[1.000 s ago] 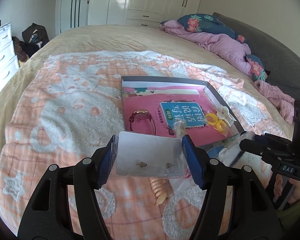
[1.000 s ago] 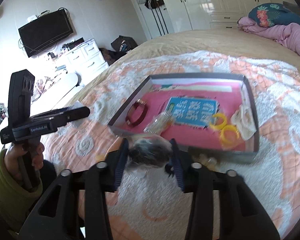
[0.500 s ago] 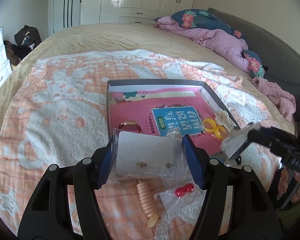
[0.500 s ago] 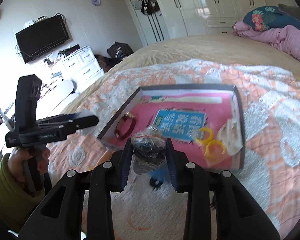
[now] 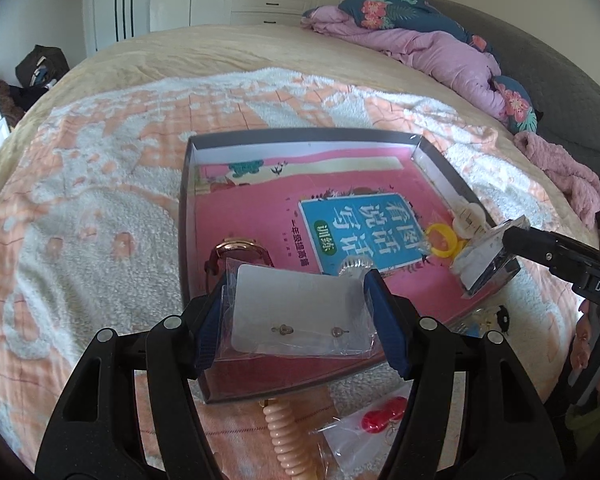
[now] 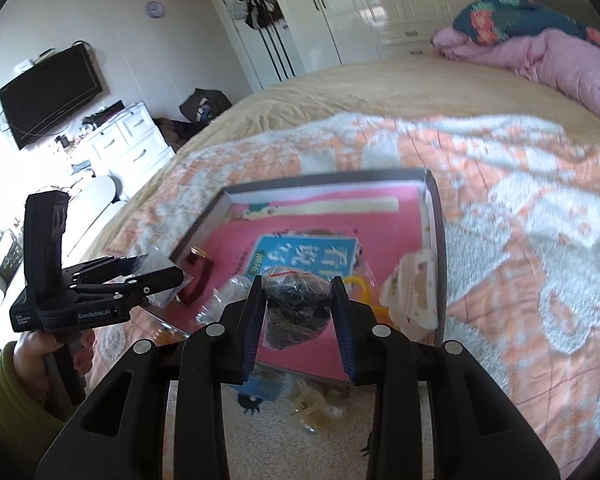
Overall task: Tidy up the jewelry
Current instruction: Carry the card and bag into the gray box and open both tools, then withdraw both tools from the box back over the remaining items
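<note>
Left wrist view: left hand-held gripper (image 5: 296, 316) clamps an earring card (image 5: 296, 312); right hand-held gripper (image 6: 299, 312) grasps a dark bag (image 6: 298, 312).

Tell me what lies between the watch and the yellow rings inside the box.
In the left wrist view, the blue book label and a small clear bag lie between the watch and yellow rings.

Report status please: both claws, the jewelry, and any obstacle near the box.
Left claw shut on earring card bag. Right claw shut on dark bead bag. Both over the box. Watch and yellow rings already inside; nothing blocking.
</note>
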